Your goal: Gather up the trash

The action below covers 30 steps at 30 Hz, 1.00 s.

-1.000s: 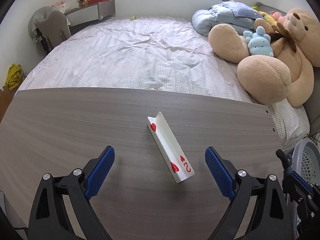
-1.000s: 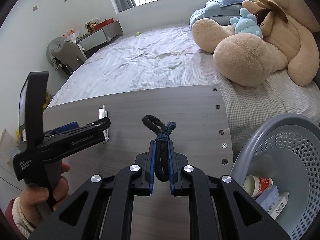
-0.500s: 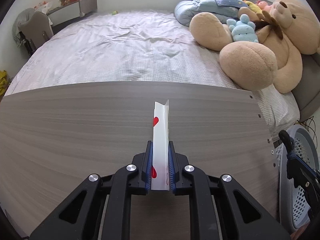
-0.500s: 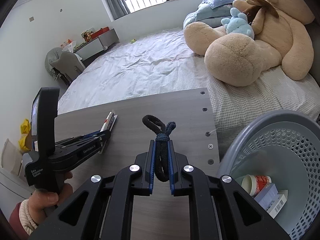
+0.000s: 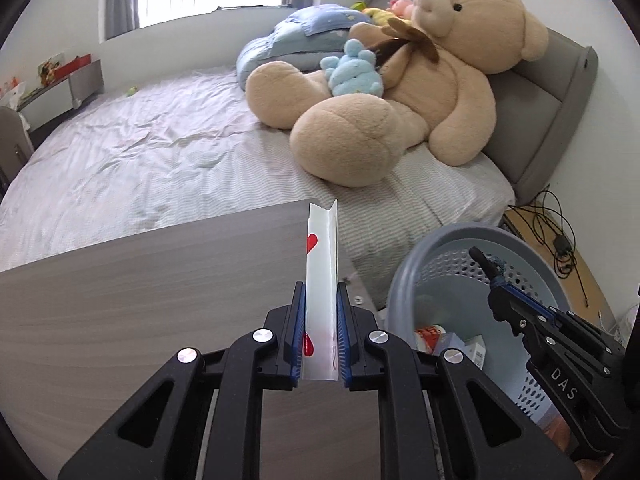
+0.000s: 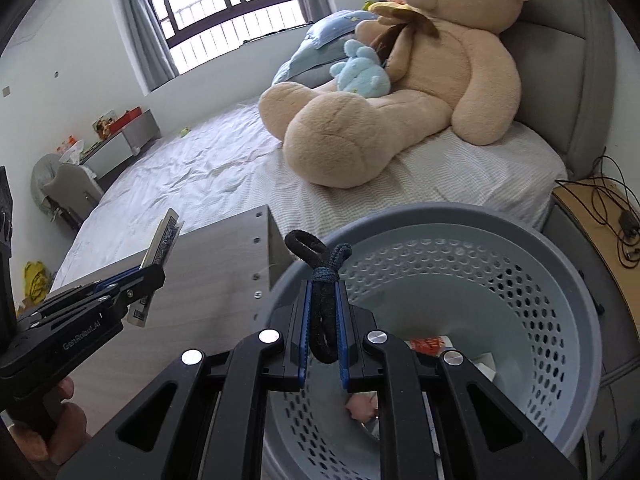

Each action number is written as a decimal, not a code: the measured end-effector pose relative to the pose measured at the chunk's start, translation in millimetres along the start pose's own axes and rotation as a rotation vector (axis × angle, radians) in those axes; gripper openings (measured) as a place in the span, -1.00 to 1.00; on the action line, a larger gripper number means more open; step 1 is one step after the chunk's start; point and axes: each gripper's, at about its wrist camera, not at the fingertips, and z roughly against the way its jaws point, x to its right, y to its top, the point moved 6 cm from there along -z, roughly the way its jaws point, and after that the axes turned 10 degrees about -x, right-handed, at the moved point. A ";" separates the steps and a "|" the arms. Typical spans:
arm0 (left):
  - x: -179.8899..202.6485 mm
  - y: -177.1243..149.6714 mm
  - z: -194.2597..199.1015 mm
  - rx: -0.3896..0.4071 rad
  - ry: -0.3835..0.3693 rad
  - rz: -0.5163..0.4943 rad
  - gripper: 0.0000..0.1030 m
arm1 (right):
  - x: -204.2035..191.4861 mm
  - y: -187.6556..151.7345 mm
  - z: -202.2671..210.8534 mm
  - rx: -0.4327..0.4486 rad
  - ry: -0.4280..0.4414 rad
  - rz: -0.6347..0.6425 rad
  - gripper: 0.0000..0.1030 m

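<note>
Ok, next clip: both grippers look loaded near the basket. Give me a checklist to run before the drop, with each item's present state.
1. Left gripper shut on the folded playing card: ok.
2. Right gripper shut on the black hair tie: ok.
3. Hair tie over the grey basket opening: ok; the right wrist view shows the basket wall behind and below it.
4. Card over the basket: not ok; in the left wrist view it is above the wooden table edge, basket to its right.
5. Room in the basket: ok; only a few boxes and wrappers at the bottom.
6. Grippers apart from each other: ok.
</note>
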 end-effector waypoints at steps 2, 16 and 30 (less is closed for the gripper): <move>13.4 0.4 -2.1 -0.002 -0.015 -0.024 -0.72 | 13.8 -4.3 7.5 0.018 -0.038 -0.014 -0.78; 89.1 -16.7 -25.3 -0.060 -0.074 -0.166 -0.72 | 82.3 -33.1 30.2 0.037 -0.100 -0.162 -0.78; 103.5 -21.9 -25.5 -0.070 -0.080 -0.219 -0.61 | 97.4 -38.8 34.6 0.049 -0.100 -0.204 -0.33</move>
